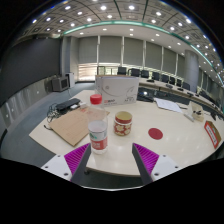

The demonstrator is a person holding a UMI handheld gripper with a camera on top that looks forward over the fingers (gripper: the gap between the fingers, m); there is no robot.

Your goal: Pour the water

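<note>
A clear plastic water bottle (97, 128) with a red cap and a white label stands upright on the pale table (175, 145), just ahead of my left finger. To its right, a little farther off, sits a jar-like cup (123, 123) with a brown band. A small red disc (155, 133) lies flat on the table right of the cup. My gripper (112, 160) is open, its purple pads (76, 158) spread wide with nothing between them. The bottle is beyond the fingertips, untouched.
A flat cardboard piece (70, 126) lies left of the bottle. A white box (118, 90) stands behind it. Dark cables and devices (62, 106) sit at the far left. Small items (203, 117) lie at the table's right end. Office chairs and desks fill the room behind.
</note>
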